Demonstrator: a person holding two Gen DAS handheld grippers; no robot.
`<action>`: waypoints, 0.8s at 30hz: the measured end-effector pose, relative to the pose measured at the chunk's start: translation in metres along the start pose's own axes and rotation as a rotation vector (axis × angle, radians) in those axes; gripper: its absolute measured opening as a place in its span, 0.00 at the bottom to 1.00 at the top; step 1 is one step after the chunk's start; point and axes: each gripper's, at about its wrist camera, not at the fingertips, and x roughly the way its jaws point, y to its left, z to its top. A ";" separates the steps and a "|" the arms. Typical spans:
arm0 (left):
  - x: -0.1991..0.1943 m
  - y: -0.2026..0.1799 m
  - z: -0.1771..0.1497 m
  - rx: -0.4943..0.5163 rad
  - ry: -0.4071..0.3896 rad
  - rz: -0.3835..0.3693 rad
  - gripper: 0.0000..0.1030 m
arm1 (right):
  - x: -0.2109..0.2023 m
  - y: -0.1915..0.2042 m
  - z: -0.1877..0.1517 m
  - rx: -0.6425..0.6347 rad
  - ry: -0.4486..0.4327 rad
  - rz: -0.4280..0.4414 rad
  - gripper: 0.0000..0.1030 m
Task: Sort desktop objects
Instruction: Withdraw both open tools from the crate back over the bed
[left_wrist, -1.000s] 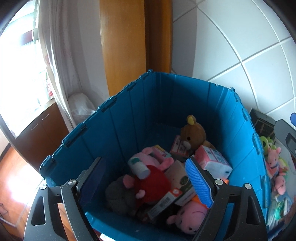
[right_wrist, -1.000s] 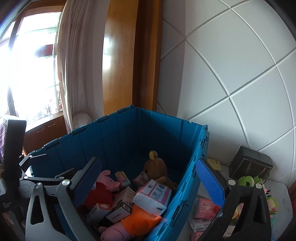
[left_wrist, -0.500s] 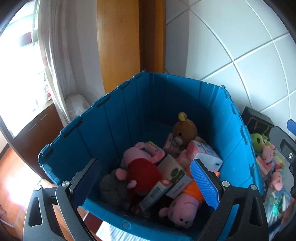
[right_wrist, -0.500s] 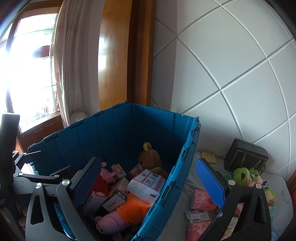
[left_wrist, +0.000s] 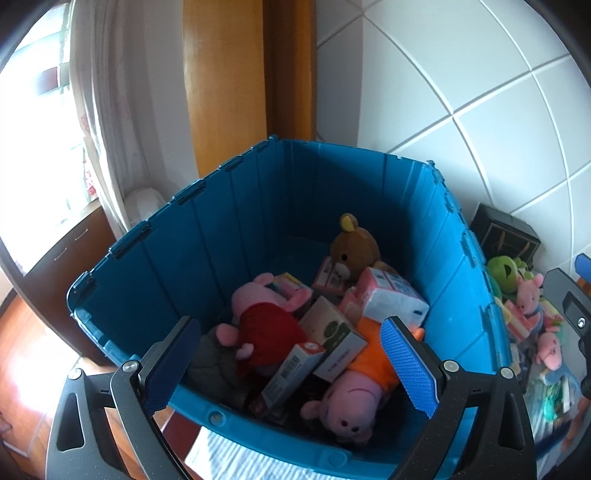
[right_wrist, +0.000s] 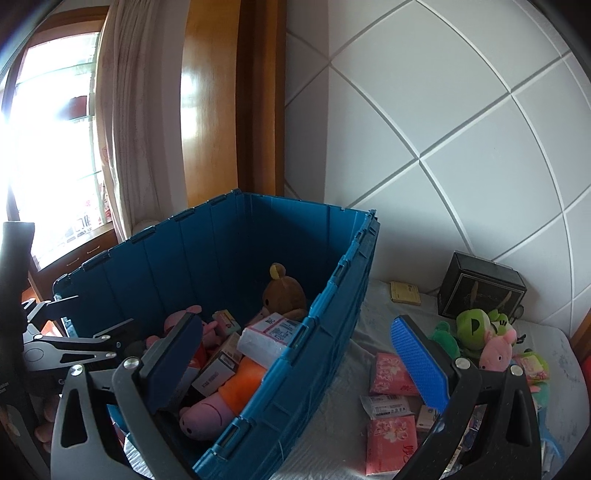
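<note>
Left tongs (left_wrist: 291, 363): wide open, empty, above bin (left_wrist: 236, 221).
Right tongs (right_wrist: 295, 360): wide open, empty, straddling bin wall.
Packets (right_wrist: 391, 373): on surface, right of bin.

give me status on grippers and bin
Left gripper open, empty, over bin. Right gripper open, empty, straddling bin wall. Tissue packs unsorted on table.

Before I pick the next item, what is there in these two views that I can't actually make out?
- Bin floor, left wrist view: buried under toys and boxes.
- Gray plush, left wrist view: mostly hidden behind the left gripper finger.
- Pink packets, right wrist view: print too small; the right gripper covers some.
- Black box label: too small.
</note>
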 end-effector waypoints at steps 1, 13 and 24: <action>-0.001 -0.003 -0.001 0.005 -0.001 -0.004 0.96 | -0.001 -0.002 -0.001 0.003 0.002 -0.002 1.00; -0.023 -0.053 -0.012 0.061 -0.029 -0.050 0.96 | -0.017 -0.047 -0.030 0.063 0.024 -0.042 1.00; -0.063 -0.175 -0.048 0.182 -0.062 -0.205 0.99 | -0.064 -0.154 -0.097 0.172 0.062 -0.127 1.00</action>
